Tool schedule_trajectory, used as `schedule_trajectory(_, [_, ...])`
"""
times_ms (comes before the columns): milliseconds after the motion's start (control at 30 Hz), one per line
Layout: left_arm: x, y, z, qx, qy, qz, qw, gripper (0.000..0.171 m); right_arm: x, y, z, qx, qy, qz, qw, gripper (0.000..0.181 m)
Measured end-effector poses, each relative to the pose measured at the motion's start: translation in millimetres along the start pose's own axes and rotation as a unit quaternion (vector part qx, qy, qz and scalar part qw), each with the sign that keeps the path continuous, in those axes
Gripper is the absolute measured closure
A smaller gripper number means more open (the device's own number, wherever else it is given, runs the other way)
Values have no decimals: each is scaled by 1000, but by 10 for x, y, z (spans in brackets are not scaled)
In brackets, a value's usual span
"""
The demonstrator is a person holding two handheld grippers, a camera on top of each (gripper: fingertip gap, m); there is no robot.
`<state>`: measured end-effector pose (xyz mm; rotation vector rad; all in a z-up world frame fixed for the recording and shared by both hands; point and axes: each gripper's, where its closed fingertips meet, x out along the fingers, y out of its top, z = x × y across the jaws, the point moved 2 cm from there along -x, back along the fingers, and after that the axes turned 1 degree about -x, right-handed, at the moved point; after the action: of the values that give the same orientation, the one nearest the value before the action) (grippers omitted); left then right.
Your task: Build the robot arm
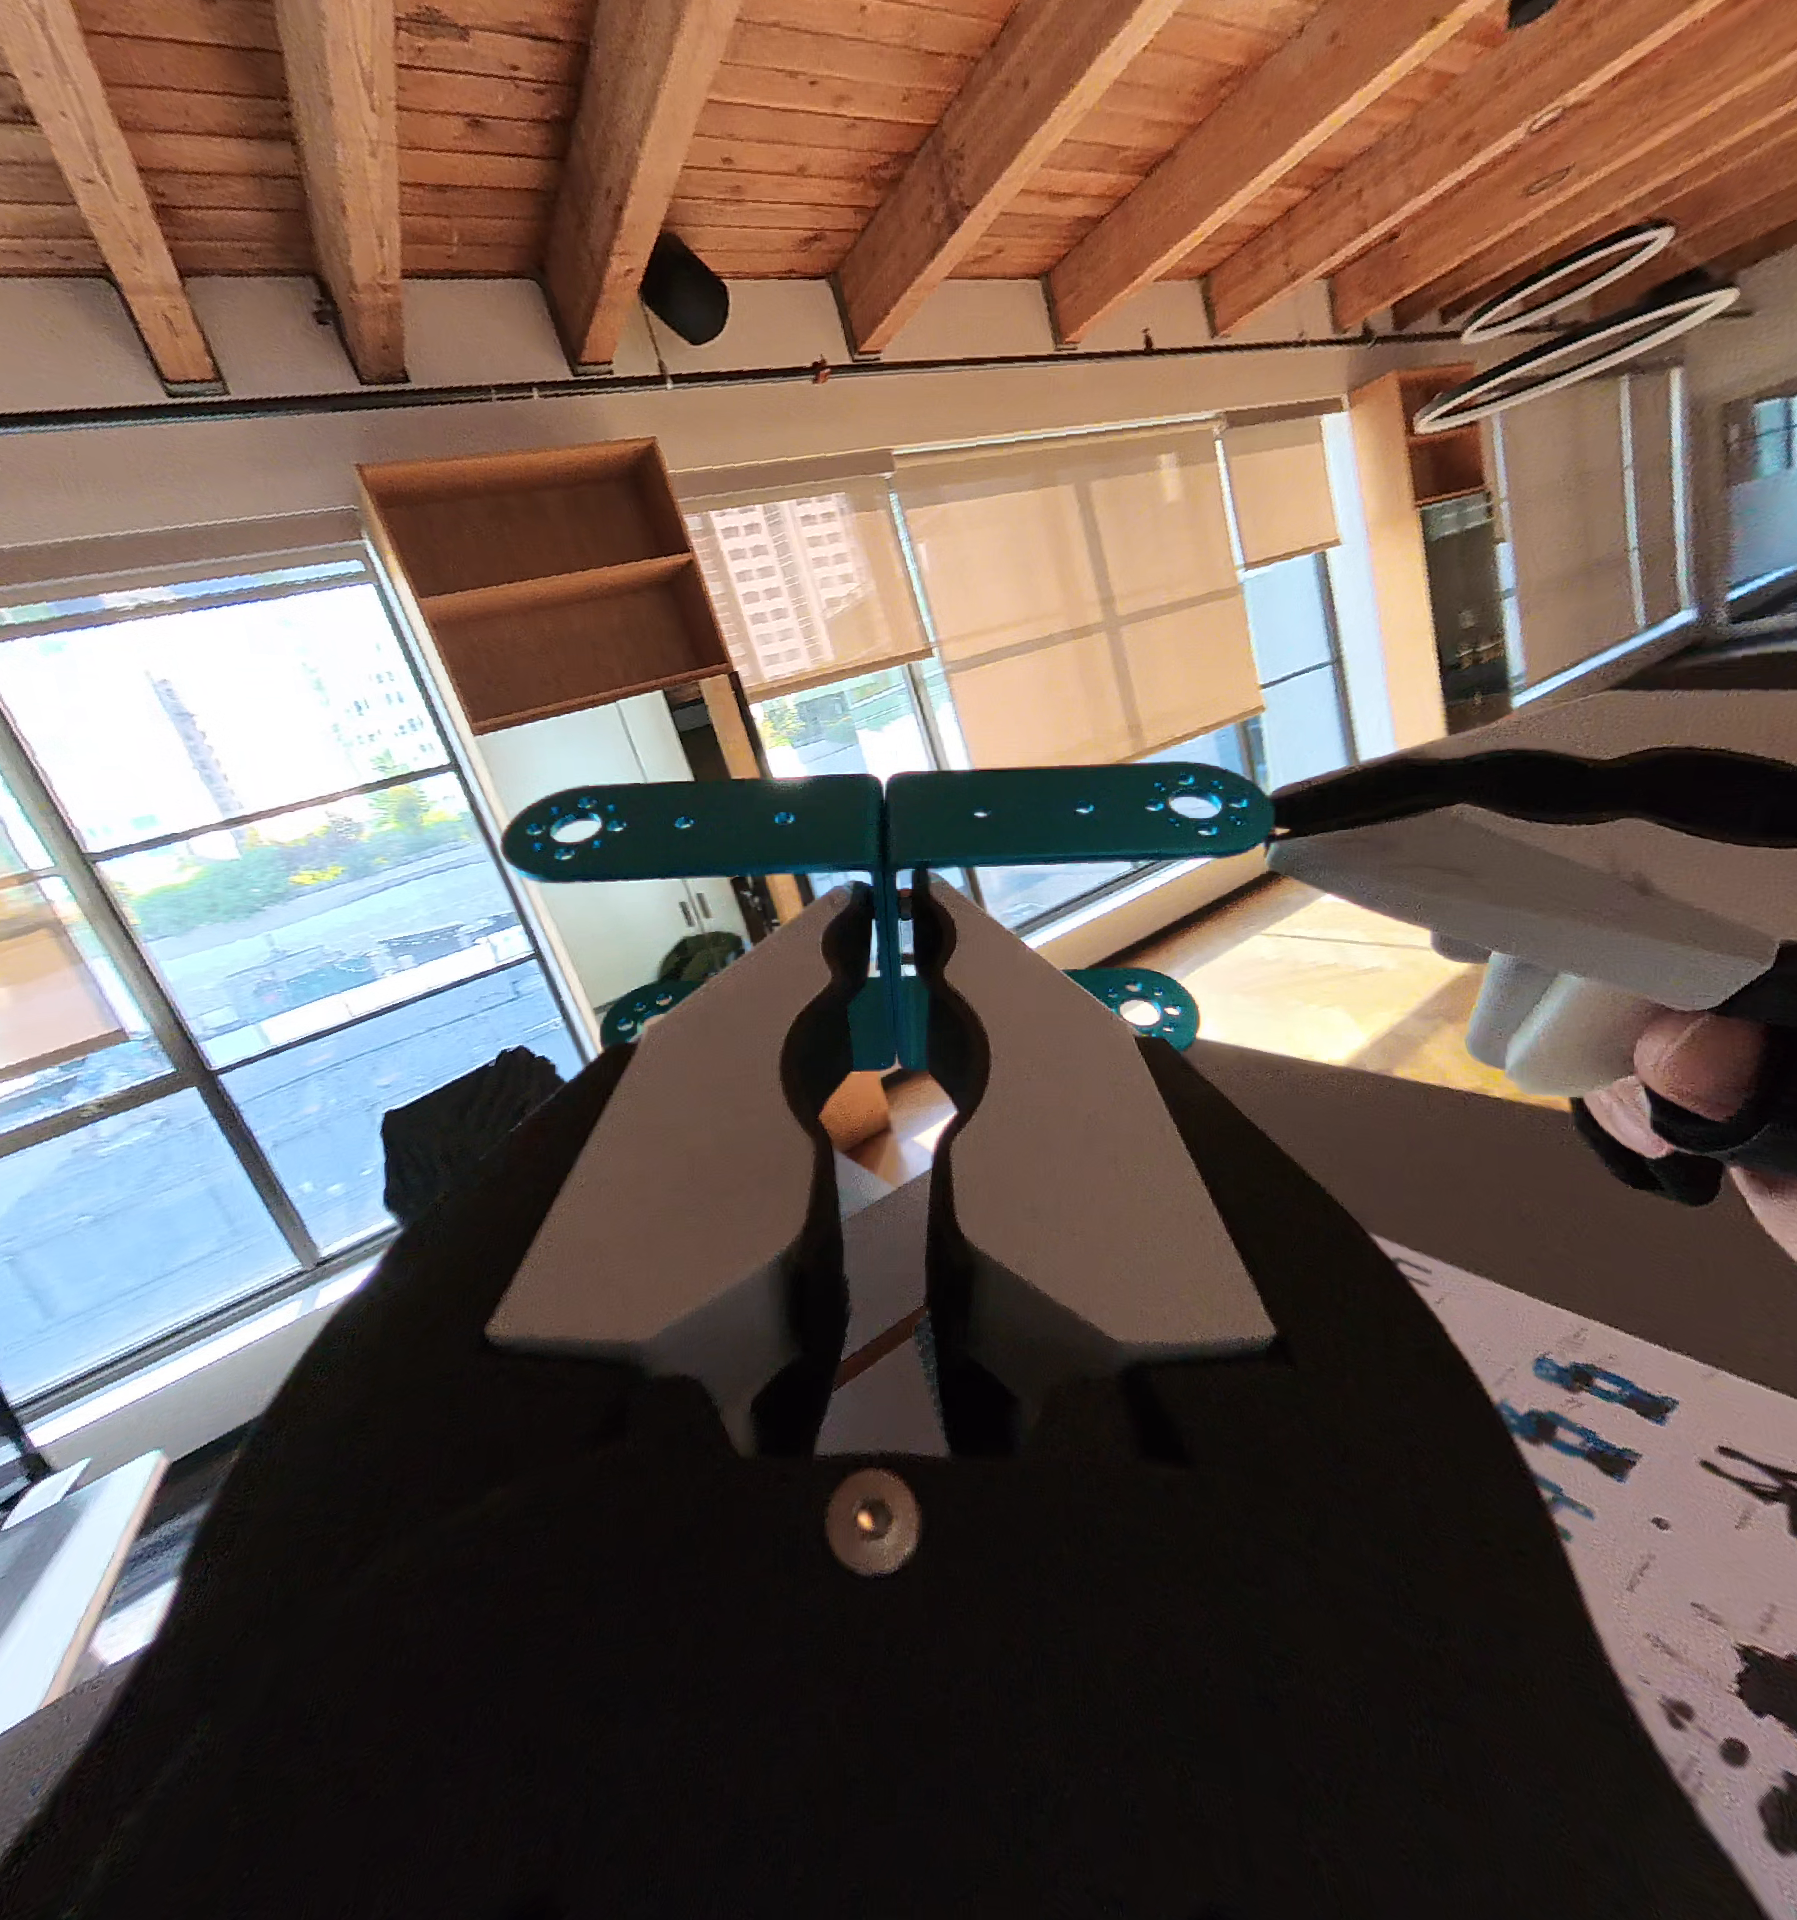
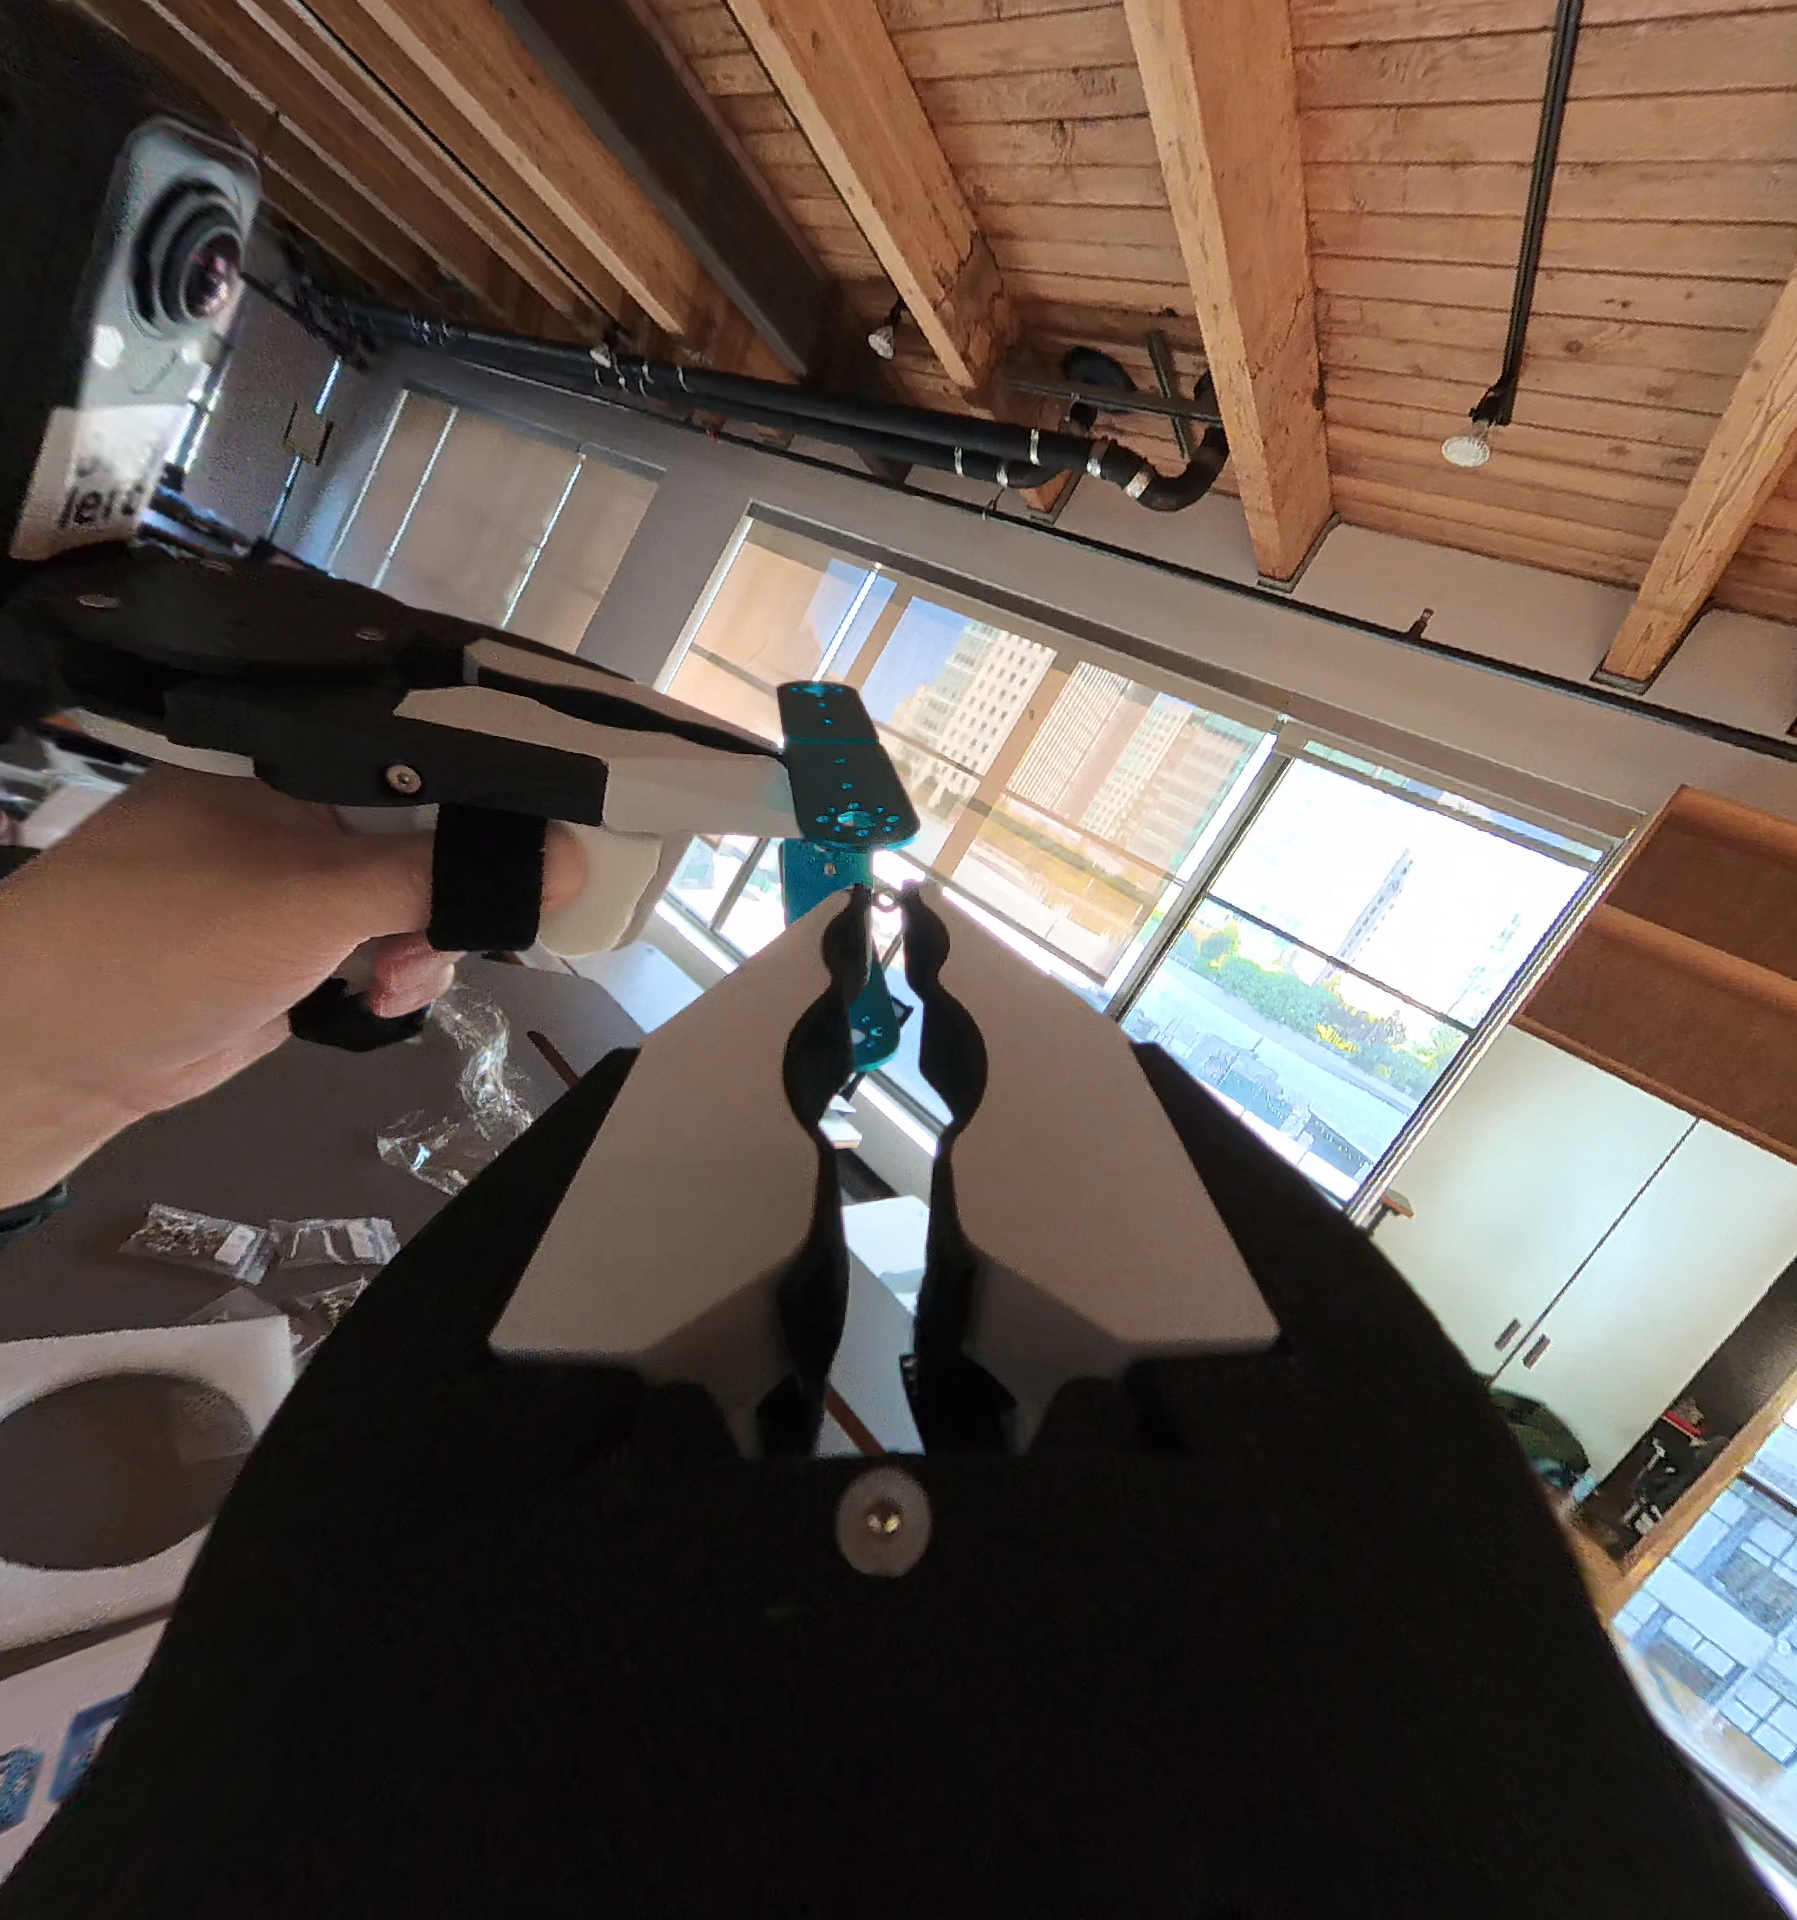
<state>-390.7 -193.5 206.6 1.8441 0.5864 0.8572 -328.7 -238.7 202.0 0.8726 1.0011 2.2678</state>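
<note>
Left gripper (image 1: 886,902) — jaws clenched on the middle web of two teal brackets (image 1: 889,831) set back to back, held up in the air. Bracket arms run crosswise to its fingers. Right gripper (image 2: 881,902) — jaws nearly closed, pinching something small I can't make out; tip just beside the brackets' right-hand end.

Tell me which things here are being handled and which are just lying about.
Handled: teal brackets, clamped in the left gripper; right gripper tips at one bracket end.
Lying about: small clear bags, white foam sheet, printed sheet.
</note>
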Motion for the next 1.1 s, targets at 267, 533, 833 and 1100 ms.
schedule_trajectory(267, [68,-130,-46,-15,0,-30,999,166,100,-116,-78,-23,4,17,1000,178])
schedule_trajectory(533, [152,-295,-124,-39,-6,-53,998,166,165,-192,-159,-65,-2,0,998,178])
schedule_trajectory(833, [104,-255,-188,-57,-15,-43,997,166,231,-325,-196,-91,-9,-18,996,177])
schedule_trajectory(1100, [125,-256,-80,-62,-36,-46,996,166,245,-338,-138,-112,-23,-17,993,177])
